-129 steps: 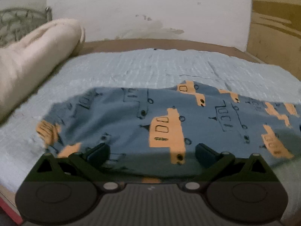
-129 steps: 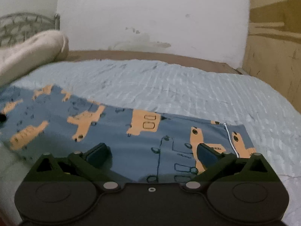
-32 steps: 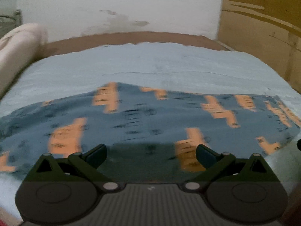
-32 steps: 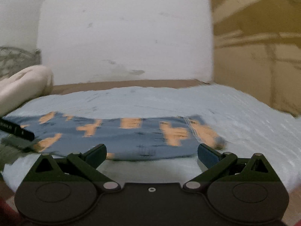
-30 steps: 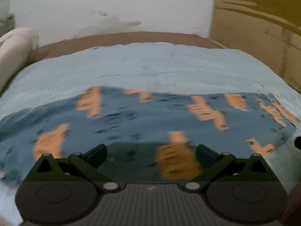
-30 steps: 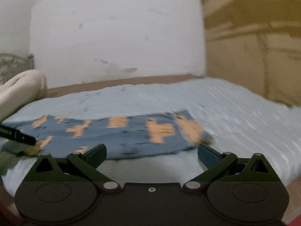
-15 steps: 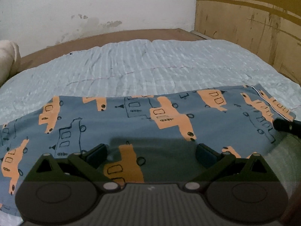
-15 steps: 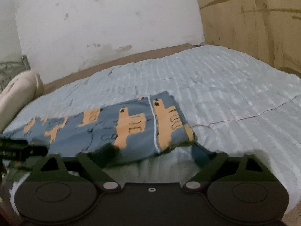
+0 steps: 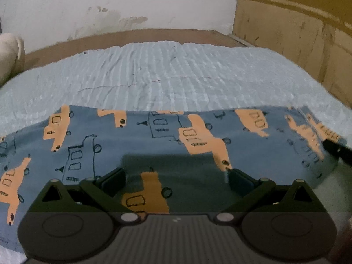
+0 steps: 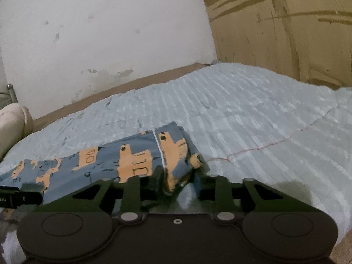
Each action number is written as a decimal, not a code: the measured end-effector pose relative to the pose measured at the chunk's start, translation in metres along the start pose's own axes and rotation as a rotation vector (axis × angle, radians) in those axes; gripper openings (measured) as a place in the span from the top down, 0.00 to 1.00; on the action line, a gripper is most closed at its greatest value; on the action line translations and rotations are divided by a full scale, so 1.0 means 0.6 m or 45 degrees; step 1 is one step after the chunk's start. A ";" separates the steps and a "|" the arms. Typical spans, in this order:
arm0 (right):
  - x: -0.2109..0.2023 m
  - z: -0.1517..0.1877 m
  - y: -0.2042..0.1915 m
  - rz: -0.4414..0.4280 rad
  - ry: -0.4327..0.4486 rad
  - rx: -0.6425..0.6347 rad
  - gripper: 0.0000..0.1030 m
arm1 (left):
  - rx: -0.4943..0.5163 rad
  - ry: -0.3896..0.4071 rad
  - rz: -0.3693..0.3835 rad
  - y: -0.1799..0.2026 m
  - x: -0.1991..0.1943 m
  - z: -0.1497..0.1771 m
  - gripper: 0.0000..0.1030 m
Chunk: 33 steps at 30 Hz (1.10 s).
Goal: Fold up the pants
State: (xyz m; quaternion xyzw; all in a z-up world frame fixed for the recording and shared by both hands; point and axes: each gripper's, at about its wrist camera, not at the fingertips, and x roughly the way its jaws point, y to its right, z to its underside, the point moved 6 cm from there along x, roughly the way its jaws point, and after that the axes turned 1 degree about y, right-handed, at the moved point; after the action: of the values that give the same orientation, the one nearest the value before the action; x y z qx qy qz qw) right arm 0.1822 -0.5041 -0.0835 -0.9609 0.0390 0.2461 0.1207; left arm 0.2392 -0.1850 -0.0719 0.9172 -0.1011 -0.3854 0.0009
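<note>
Up close in the left wrist view, the blue cotton pants printed with orange trucks [image 9: 167, 145] lie flat in a long band across the pale blue ribbed bedspread [image 9: 171, 74], running from the left edge of the picture to the right. The left gripper [image 9: 176, 177] hovers over the near edge of the cloth with its jaws spread wide; the fabric lies between and beneath the two fingers, and neither black pad [image 9: 114, 179] visibly pinches it. A shadow falls on the pants just ahead of the fingers. At the far right, a dark finger of the other tool [image 9: 336, 151] sits at the end of the pants. A cream rolled blanket [image 9: 8, 55] shows at the left edge, a brown bed frame [image 9: 136, 37] runs behind the bedspread below a stained white wall [image 9: 123, 4], and a wooden panel [image 9: 294, 30] stands at the right.

From the right wrist view, the pants [image 10: 114, 160] stretch away to the left, their end with a white stitched seam nearest the tool. The right gripper [image 10: 178, 182] has its jaws drawn close, pinching the near corner of that end, which bunches up between the fingers. A thin red thread [image 10: 259, 147] lies on the bedspread [image 10: 253, 110] to the right. The left tool's dark tip [image 10: 15, 197] shows at the left edge, beside the pants.
</note>
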 end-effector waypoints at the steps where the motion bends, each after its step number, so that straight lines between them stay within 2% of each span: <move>1: 0.002 -0.002 -0.003 0.007 0.005 -0.019 0.78 | -0.033 0.004 0.028 -0.003 -0.003 -0.004 0.01; 7: -0.008 -0.022 -0.031 0.047 0.042 -0.158 0.83 | -0.231 0.044 0.192 -0.022 -0.025 -0.020 0.01; 10: -0.017 -0.032 -0.052 0.062 0.062 -0.247 0.85 | -0.296 0.029 0.253 -0.029 -0.029 -0.024 0.01; 17: -0.057 -0.048 -0.154 0.028 0.142 -0.555 0.87 | -0.480 0.061 0.445 -0.057 -0.050 -0.026 0.01; 20: -0.074 -0.043 -0.207 -0.033 0.154 -0.636 0.90 | -0.525 0.086 0.463 -0.073 -0.058 -0.028 0.01; 26: -0.091 -0.006 -0.306 -0.177 0.131 -0.747 0.90 | -0.553 0.098 0.477 -0.093 -0.064 -0.024 0.01; 30: -0.081 0.038 -0.345 -0.239 0.066 -0.810 0.91 | -0.543 0.075 0.475 -0.094 -0.055 -0.016 0.01; 33: -0.063 0.063 -0.350 -0.249 0.022 -0.796 0.91 | -0.520 0.058 0.476 -0.086 -0.050 -0.009 0.01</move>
State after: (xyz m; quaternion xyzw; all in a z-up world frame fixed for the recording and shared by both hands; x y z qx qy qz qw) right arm 0.1600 -0.2910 -0.0526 -0.9526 -0.1300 0.2252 -0.1577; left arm 0.2324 -0.1291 -0.0512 0.8718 -0.1888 -0.3703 0.2591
